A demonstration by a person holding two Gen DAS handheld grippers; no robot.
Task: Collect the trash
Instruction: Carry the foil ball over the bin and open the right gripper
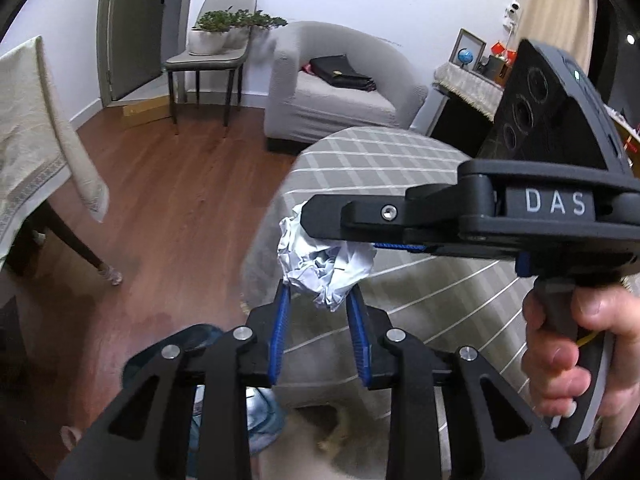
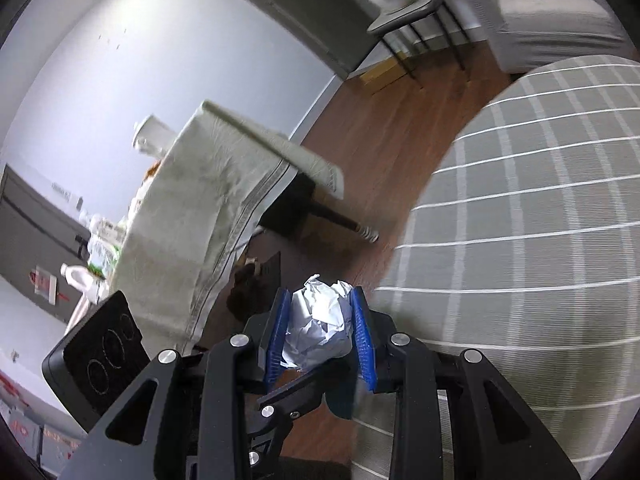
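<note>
A crumpled white paper ball (image 1: 324,264) hangs in the air over the edge of a round table with a grey checked cloth (image 1: 384,160). My right gripper (image 2: 320,320) is shut on the paper ball (image 2: 320,324), its blue pads pressed on both sides. In the left wrist view the right gripper (image 1: 400,232) reaches in from the right, held by a hand (image 1: 576,344). My left gripper (image 1: 320,300) sits just below the ball with its blue pads (image 1: 280,320) spread on either side of the ball's lower part; whether they touch it is unclear.
Brown wood floor (image 1: 180,200) lies to the left. A table with a cream cloth (image 1: 40,120) stands at left, a grey armchair (image 1: 332,92) with a black bag behind, a chair with potted plants (image 1: 216,40) by the door. A dark bin-like shape (image 1: 192,340) lies below my left gripper.
</note>
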